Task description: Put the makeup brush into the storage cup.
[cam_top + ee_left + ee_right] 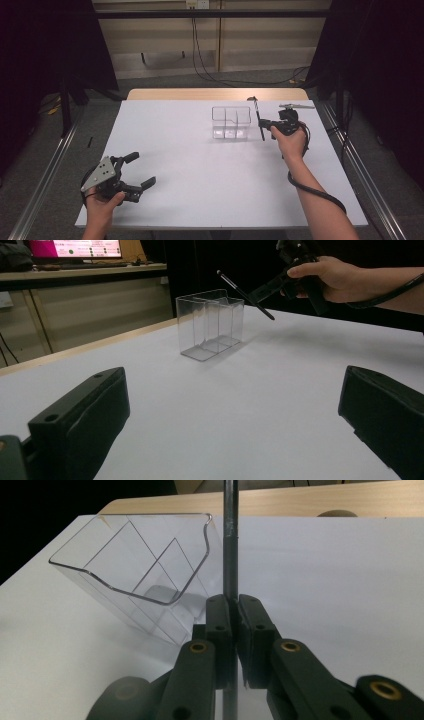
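High view, left side: we are resting the left gripper [134, 174] low over the near left corner of the white table [190, 170], its jaws spread wide with nothing between them.
Left hand: we are cupping the gripper body from below, the grey three-cornered plate facing up.
Left gripper view: we are looking between two black jaws standing far apart over bare table, toward the clear organizer [210, 322] farther off.
Centre of the table: the clear organizer [231, 121] is standing upright toward the far side, its inner walls splitting it into compartments; we are seeing no contents through the clear walls.
Thin dark pen [259, 118]: we are holding it in the air just to the right of the organizer, apart from the wall as far as the high view is showing.
Pen tilt: in the left gripper view the pen [245, 295] is slanting, one end reaching over the organizer's top edge, the other end pointing down toward the table.
Right gripper [272, 125]: we are clamping its jaws tight on the pen's shaft, near the far right of the table.
Right gripper view: the pen [230, 540] is running straight up from between the pressed pads, with the organizer [135, 570] just left of it.
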Action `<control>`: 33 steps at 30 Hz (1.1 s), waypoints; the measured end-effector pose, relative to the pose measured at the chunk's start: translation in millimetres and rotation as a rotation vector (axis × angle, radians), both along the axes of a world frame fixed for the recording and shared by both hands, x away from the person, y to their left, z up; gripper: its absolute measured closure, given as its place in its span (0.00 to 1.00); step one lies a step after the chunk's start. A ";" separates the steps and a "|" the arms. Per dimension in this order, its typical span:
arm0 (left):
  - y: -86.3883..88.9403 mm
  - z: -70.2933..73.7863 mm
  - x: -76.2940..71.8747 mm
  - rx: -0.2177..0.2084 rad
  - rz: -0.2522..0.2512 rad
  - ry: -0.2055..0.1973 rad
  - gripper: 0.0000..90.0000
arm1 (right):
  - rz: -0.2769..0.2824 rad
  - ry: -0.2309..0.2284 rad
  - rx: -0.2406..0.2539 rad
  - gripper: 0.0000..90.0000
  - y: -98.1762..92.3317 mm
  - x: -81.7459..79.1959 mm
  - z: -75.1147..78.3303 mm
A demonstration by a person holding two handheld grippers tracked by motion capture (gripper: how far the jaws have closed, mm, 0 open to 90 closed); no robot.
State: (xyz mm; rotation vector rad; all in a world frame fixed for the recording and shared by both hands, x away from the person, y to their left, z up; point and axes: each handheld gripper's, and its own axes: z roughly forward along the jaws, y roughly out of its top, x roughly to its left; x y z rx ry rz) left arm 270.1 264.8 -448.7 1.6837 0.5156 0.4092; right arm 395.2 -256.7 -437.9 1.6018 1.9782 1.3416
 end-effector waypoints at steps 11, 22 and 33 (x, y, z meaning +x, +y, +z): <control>0.1 -0.4 0.5 0.002 -0.002 0.000 0.00 | -0.020 -0.052 0.025 0.94 -0.3 -2.6 1.9; 0.6 0.1 0.0 -0.002 0.000 0.000 0.00 | -0.049 -0.129 0.066 0.94 -0.8 -5.5 3.2; 0.6 0.1 -0.1 -0.007 -0.003 0.001 0.00 | -0.059 -0.188 0.095 0.94 0.2 -7.5 3.5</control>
